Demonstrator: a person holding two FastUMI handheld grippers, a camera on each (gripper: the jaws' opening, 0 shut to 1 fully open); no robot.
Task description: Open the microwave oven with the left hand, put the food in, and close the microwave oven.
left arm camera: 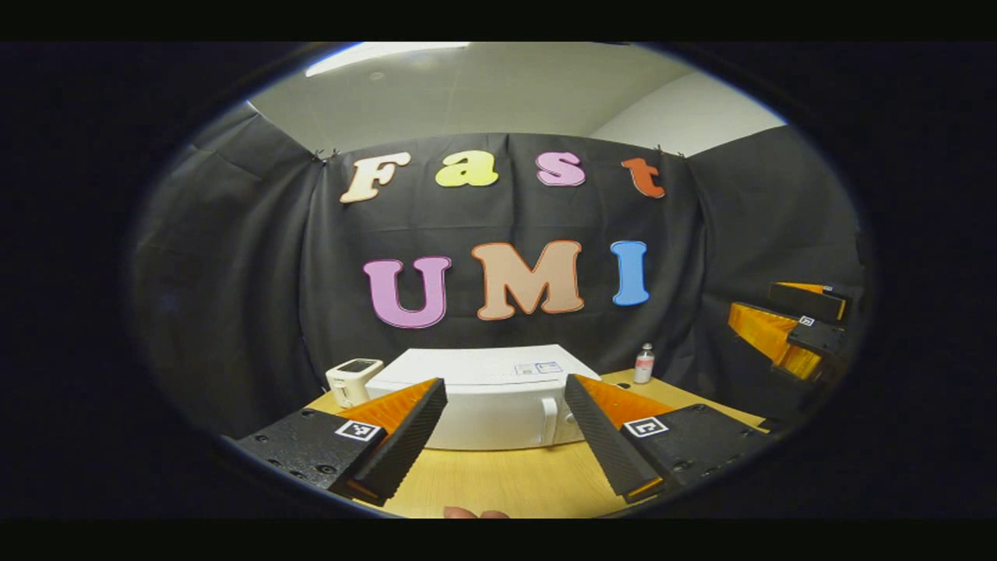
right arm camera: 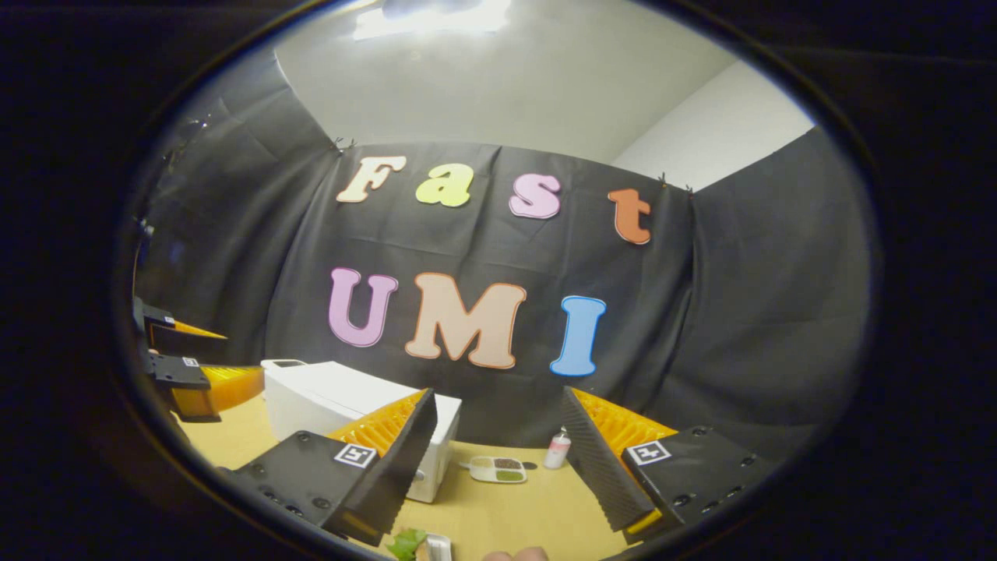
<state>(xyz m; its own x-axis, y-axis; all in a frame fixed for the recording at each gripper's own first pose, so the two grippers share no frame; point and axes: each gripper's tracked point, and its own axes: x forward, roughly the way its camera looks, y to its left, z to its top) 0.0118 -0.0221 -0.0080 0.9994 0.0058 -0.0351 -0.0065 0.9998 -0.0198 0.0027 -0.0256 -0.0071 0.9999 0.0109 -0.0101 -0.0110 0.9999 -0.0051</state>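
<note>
Left tongs (left arm camera: 506, 436): spread wide, holding nothing, raised above the near edge of the bench (left arm camera: 506, 483). They face the microwave oven (left arm camera: 483, 397) squarely, which fits the task giving the door to this hand.

Right tongs (right arm camera: 498, 460): also spread and holding nothing, hovering off to the side. From here the oven sits to the left and the food tray (right arm camera: 498, 469) lies almost straight ahead, so this hand looks placed to fetch the food.

Microwave oven: white box at the back-middle of the bench, close to the black cloth wall. Door shut; a pale vertical handle (left arm camera: 550, 421) shows on the front, toward its right side. That handle is likely what the left tongs must hook or pinch.

Food tray: small compartmented dish with greenish and brownish portions, flat on the bench just right of the oven, apart from it. Kept outside the door's swing, as far as I can judge.

Small bottle (right arm camera: 558, 450): upright, pale with a pinkish band, just beside the tray toward the wall. Could get knocked on the reach for the tray.

White device (left arm camera: 352, 380): stands left of the oven, near it; purpose unclear.

Green leaf (right arm camera: 406, 543): at the bench's near edge under the right tongs, next to a small white item I cannot identify.

Stage: oven not yet opened, food untouched; task at its start.
</note>
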